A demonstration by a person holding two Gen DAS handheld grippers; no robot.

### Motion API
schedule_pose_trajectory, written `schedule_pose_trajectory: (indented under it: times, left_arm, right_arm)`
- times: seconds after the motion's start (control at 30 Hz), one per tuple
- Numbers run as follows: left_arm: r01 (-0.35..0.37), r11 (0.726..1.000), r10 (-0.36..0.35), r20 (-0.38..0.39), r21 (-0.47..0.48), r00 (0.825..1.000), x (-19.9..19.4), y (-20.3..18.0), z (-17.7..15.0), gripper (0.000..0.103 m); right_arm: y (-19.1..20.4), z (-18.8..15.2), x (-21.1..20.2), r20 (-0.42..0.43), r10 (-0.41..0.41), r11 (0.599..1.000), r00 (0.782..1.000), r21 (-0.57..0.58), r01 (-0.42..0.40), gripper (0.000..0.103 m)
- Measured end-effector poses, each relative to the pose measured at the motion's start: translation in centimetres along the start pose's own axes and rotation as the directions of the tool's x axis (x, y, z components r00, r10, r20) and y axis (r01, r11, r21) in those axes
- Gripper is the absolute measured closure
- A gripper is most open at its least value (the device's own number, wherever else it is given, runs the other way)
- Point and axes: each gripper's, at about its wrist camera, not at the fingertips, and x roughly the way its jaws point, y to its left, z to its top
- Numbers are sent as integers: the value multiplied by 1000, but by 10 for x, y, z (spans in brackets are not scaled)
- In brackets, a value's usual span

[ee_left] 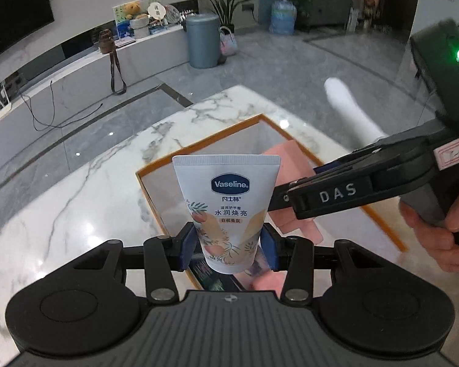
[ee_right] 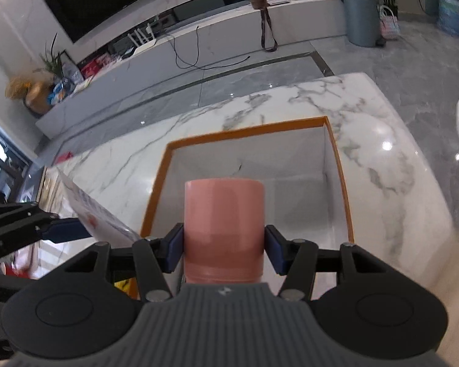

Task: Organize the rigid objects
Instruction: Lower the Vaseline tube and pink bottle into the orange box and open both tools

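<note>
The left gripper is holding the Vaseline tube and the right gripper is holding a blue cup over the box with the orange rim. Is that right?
Almost. The cup is pink, not blue, as the right wrist view shows. The rest holds: the left gripper has its jaws shut on the Vaseline tube, and the right gripper grips the pink cup over the box with the orange rim.

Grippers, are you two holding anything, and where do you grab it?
Yes. The left gripper pinches the Vaseline tube near its lower, narrow end. The right gripper squeezes the pink container by its sides, near the camera-side end.
</note>
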Motion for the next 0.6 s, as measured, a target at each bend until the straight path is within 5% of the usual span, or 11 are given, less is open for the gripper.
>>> schedule_pose_trajectory:
  times: [0.37, 0.6]
  left_arm:
    - [-75, 996, 78, -83, 41, 993, 96, 35, 25, 51]
    - [-83, 977, 107, -117, 195, 987, 122, 26, 21, 51]
  right_arm:
    - [-34, 35, 100, -54, 50, 990, 997, 138, -42, 47]
    - [-43, 43, 128, -98, 93, 978, 991, 195, -72, 47]
